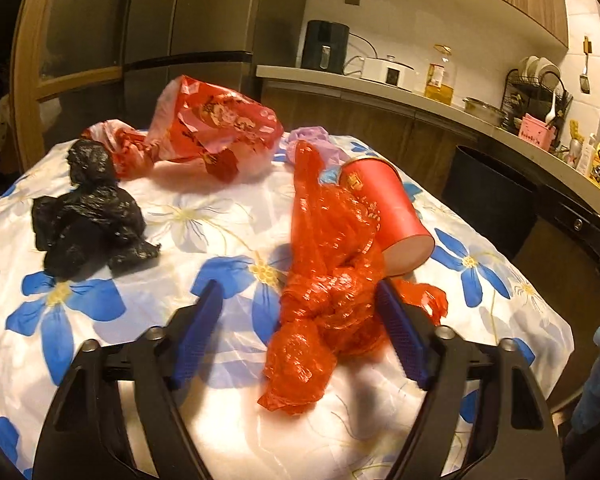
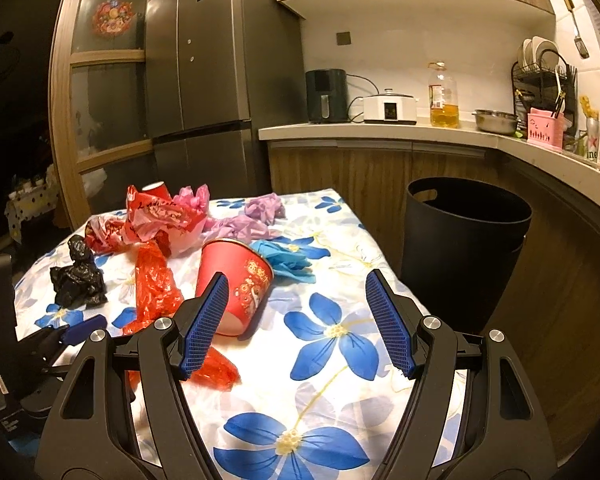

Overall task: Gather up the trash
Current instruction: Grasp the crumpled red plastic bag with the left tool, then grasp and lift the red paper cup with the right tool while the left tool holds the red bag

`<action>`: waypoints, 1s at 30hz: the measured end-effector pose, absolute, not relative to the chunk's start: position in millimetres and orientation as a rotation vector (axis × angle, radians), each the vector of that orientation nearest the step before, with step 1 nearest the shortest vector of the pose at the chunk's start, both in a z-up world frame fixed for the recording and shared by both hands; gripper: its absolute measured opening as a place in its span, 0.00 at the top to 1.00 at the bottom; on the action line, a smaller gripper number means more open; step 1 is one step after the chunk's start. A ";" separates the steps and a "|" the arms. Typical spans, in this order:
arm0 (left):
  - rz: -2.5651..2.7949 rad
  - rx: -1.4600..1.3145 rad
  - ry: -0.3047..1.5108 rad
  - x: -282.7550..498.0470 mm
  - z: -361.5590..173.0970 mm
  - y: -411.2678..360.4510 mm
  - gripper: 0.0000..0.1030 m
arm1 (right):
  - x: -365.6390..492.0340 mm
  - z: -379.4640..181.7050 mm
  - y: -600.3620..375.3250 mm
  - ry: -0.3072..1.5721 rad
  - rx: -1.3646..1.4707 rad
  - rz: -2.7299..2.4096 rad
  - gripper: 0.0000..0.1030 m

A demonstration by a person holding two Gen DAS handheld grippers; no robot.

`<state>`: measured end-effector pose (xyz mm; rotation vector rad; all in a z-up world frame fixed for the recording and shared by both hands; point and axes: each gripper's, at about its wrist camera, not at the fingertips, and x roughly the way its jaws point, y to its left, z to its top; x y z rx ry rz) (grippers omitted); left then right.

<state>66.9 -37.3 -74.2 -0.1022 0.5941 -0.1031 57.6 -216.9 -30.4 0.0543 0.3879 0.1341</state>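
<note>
left hand-held gripper (image 1: pixel 300 300) gaped round red plastic bag (image 1: pixel 324 292), not yet clenched; slippery film w/ cup (image 1: pixel 384 216) touching could slide out.

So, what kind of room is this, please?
Most likely a home kitchen: a tall grey steel refrigerator, a pale countertop carrying a black air fryer, and a black wire dish rack holding plates.

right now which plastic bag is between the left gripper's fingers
The translucent red plastic bag, lying against the red paper cup. The black bag and printed red bag lie farther off.
</note>
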 end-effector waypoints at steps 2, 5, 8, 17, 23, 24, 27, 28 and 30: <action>-0.122 -0.112 0.603 68.0 -76.1 -37.3 0.39 | 58.5 -31.7 -215.8 0.391 0.052 0.138 0.32; -0.154 -0.116 0.607 69.3 -77.2 -39.0 0.48 | 60.5 -33.6 -214.1 0.397 0.052 0.144 0.32; -0.179 -0.122 0.619 71.7 -78.9 -39.6 0.55 | 62.8 -36.5 -212.7 0.407 0.054 0.151 0.32; -0.196 -0.160 0.615 71.3 -78.3 -32.1 0.68 | 71.4 -46.4 -202.4 0.445 0.059 0.184 0.32; -0.161 -0.189 0.547 58.9 -56.3 -17.6 0.70 | 81.9 -52.3 -190.1 0.463 0.055 0.220 0.32; -0.153 -0.186 0.535 57.1 -53.0 -16.1 0.70 | 83.7 -52.9 -187.8 0.463 0.051 0.226 0.32; -0.117 -0.176 0.496 51.6 -42.8 -10.8 0.70 | 93.5 -55.9 -178.0 0.473 0.047 0.250 0.29; -0.098 -0.170 0.485 50.3 -40.1 -9.1 0.70 | 97.2 -57.2 -174.9 0.474 0.049 0.256 0.27; -0.063 -0.156 0.464 48.3 -36.2 -5.4 0.70 | 104.4 -60.1 -169.5 0.477 0.051 0.265 0.25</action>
